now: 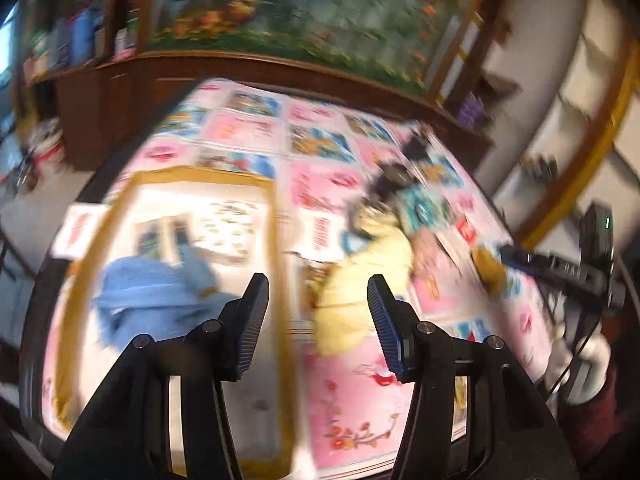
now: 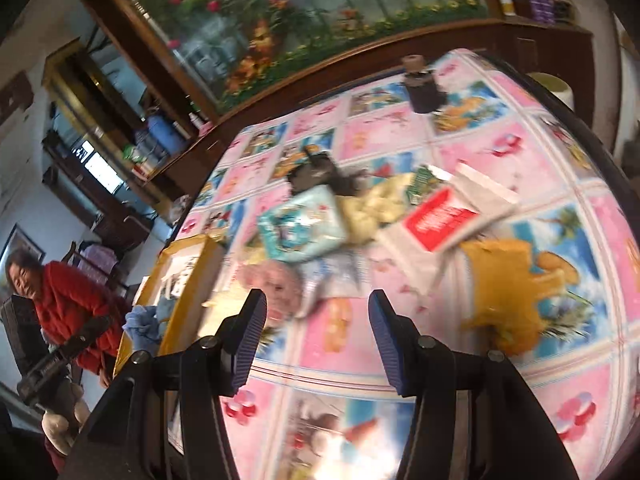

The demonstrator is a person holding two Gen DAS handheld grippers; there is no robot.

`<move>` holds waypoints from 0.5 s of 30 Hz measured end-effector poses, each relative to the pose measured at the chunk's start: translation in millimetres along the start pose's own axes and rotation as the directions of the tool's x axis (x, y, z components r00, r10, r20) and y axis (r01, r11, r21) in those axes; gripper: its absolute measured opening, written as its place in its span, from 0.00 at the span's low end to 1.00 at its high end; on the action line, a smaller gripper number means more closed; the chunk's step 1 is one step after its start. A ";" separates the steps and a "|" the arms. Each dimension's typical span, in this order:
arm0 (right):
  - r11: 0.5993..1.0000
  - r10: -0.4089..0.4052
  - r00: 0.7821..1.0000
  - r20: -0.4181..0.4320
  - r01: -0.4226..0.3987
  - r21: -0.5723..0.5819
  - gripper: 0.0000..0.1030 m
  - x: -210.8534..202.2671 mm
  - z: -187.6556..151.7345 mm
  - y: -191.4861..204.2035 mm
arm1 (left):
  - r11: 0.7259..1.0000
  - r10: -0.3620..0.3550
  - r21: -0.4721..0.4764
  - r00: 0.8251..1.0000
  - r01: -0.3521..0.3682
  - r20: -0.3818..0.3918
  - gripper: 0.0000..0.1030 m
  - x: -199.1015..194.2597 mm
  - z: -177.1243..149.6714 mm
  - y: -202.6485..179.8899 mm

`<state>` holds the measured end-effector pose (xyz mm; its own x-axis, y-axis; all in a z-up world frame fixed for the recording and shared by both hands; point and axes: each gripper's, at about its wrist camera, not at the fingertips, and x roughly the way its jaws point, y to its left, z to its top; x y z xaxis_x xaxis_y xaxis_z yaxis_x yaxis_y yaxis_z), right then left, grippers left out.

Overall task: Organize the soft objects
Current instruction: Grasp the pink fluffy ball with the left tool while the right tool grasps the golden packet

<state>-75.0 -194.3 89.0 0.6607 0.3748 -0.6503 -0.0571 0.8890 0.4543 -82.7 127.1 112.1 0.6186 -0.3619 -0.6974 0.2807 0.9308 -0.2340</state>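
Left wrist view: both grippers' fingers [image 1: 256, 312] released, empty, above bare tablecloth [image 1: 352, 400] beside box rim [image 1: 280, 280].

Home living room: round table [image 2: 560, 128] under pink picture-print cloth; dark wooden wall cabinet [image 2: 132, 52] from 9 to 12 o'clock, bottles [image 2: 160, 132] on its shelves.

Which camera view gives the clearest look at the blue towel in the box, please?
The left wrist view: the blue towel lies crumpled inside the cardboard box, mostly in sight though blurred. The right wrist view catches only a small blue corner beside the box wall, at the frame's left.
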 end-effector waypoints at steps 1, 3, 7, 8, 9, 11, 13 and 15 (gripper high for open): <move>1.000 -0.007 1.000 0.006 0.007 0.013 0.52 -3.8 -0.7 -8.6 | 0.999 0.000 0.042 1.000 0.001 -0.015 0.50 8.0 -0.3 -12.5; 0.999 -0.017 1.000 0.012 0.016 0.035 0.52 -9.6 -1.8 -23.5 | 0.994 -0.015 0.103 0.999 0.019 -0.044 0.50 23.9 1.7 -34.9; 0.998 -0.028 0.999 0.015 0.027 0.057 0.52 -15.9 -4.2 -41.1 | 0.985 -0.051 0.161 0.997 0.059 -0.052 0.50 48.6 7.7 -71.9; 0.998 -0.026 1.000 0.015 0.025 0.062 0.52 -15.8 -4.3 -44.9 | 0.982 -0.046 0.181 0.998 0.054 -0.045 0.50 55.9 10.2 -80.2; 0.997 -0.024 1.000 0.016 0.023 0.068 0.52 -16.4 -4.2 -49.2 | 0.979 -0.031 0.201 0.999 0.038 -0.038 0.50 64.4 12.5 -87.2; 0.996 -0.022 1.000 0.021 0.020 0.083 0.52 -17.8 -4.5 -57.7 | 0.971 0.002 0.238 0.999 0.006 -0.033 0.50 81.4 15.4 -99.6; 0.995 -0.034 0.999 0.031 0.031 0.095 0.52 -20.3 -3.8 -66.1 | 0.965 0.033 0.262 0.999 -0.023 -0.034 0.50 97.5 17.7 -107.7; 0.992 -0.061 0.997 0.043 0.056 0.112 0.52 -24.6 -2.9 -79.5 | 0.961 0.048 0.274 0.998 -0.037 -0.036 0.50 108.2 19.0 -112.7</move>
<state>-88.9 -273.4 67.0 0.6949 0.3082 -0.6498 0.0639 0.8734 0.4827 -33.5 -18.0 75.8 0.6046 -0.3145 -0.7318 0.4484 0.8938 -0.0137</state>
